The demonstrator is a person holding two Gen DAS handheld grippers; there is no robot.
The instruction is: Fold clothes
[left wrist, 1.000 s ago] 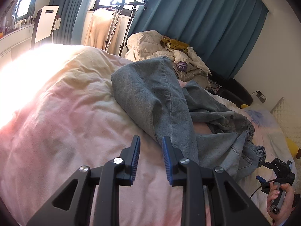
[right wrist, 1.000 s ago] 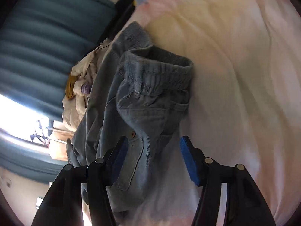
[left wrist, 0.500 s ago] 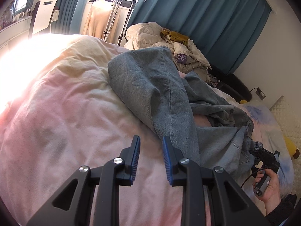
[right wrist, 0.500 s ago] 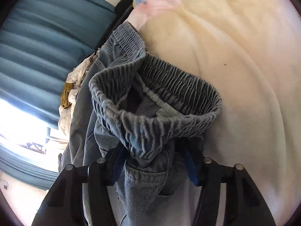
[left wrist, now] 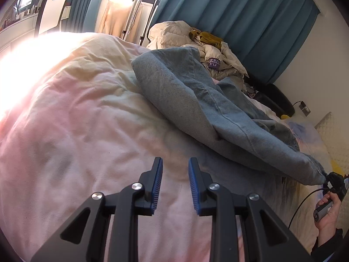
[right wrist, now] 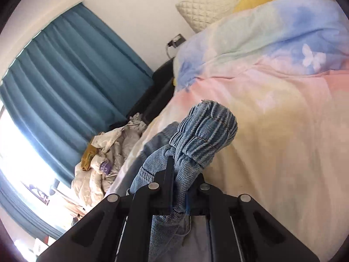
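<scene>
A pair of blue denim trousers point(left wrist: 196, 100) lies stretched across the pastel duvet point(left wrist: 87, 120), pulled taut toward the lower right. My right gripper point(right wrist: 181, 187) is shut on the trousers' elastic waistband point(right wrist: 205, 135), which bunches up between the fingers; it also shows in the left wrist view point(left wrist: 333, 183) at the far right, held in a hand. My left gripper point(left wrist: 174, 174) is open and empty, hovering over the duvet just in front of the trouser leg.
A heap of cream jackets point(left wrist: 196, 37) lies at the far bed edge by teal curtains point(left wrist: 250, 21). A garment steamer stand point(left wrist: 152, 4) and a chair point(left wrist: 52, 11) stand at the back left. Pillows point(right wrist: 209, 6) lie at the bed head.
My right gripper closed on the waistband and lifted it, pulling the trousers taut toward the bed head. My left gripper stayed open over the duvet.
</scene>
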